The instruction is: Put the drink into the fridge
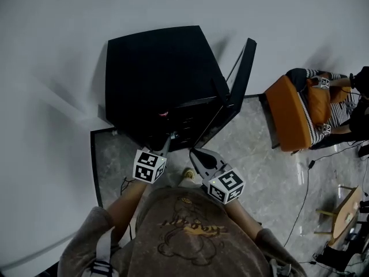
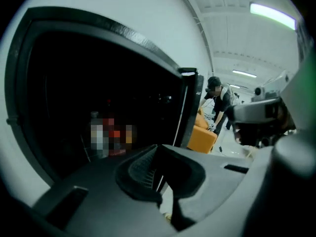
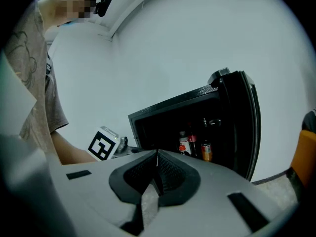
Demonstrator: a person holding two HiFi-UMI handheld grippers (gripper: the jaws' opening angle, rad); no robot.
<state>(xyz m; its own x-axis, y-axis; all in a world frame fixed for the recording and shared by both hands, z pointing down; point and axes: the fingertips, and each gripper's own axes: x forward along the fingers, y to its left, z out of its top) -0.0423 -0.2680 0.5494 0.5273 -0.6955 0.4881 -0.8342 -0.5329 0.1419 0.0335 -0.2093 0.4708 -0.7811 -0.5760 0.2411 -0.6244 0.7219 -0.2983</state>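
Evidently the placing was done, judging by how things lay. Left gripper (image 1: 167, 138) had its jaws pressed together with nothing between them, tips just at the mouth of the fridge (image 1: 161, 79). Right gripper (image 1: 196, 153) was likewise closed and empty, held beside the left one and a little farther from the opening.

Drinks (image 3: 193, 144) stood straight ahead of the left gripper, deep inside the dark cabinet and well apart from its tips: three upright in a close row. From the right gripper view they were a bottle with a pale label and red cap, a darker bottle, then an orange-toned can. Which one was the task's own, could not tell.

Step in hand, as judged: back the left gripper straight out, level, so the closed jaws cleared the lower lip without brushing the row. Door (image 1: 239, 85) stood wide open to the right of both grippers. Good practice would be to push its outer face with the right gripper's closed tips, slowly, so the drinks did not topple.
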